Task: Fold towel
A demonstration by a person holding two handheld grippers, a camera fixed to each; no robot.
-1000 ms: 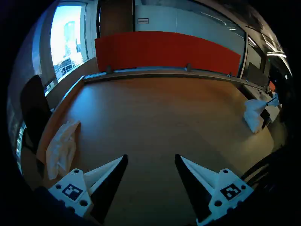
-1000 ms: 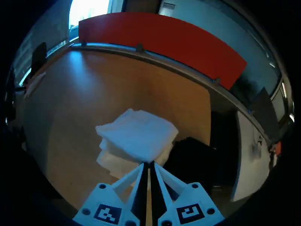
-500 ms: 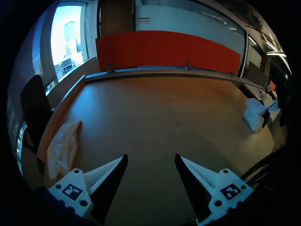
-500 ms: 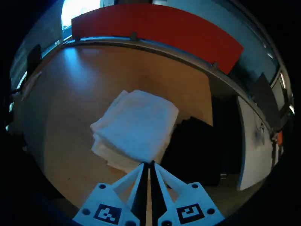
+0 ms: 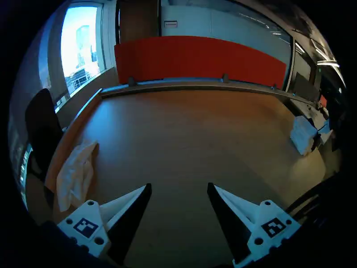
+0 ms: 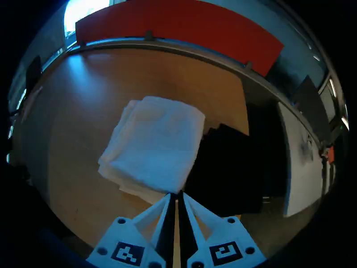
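My right gripper [image 6: 177, 197] is pinched shut on the near corner of the folded towel [image 6: 151, 143] lying at the wooden table [image 6: 76, 116] edge, my left gripper [image 5: 178, 190] is wide open and empty mid-table; fold looks done, next I release and back off without dragging it

Left gripper view: a broad light-brown wooden tabletop [image 5: 178, 134] spans the centre. A long red partition panel [image 5: 201, 60] stands at 12 o'clock, behind a grey metal rail [image 5: 187, 85] along the table's far edge. A bright daylight window [image 5: 82, 49] sits at 10 o'clock, with buildings outside. A black office chair [image 5: 42, 129] is at 9 o'clock, beside the table edge. A pale wall [image 5: 214, 24] rises above the panel. Strip ceiling lights [image 5: 328, 64] are lit at 2 o'clock.
Right gripper view: a white cabinet [image 6: 301, 169] stands at 3 o'clock.
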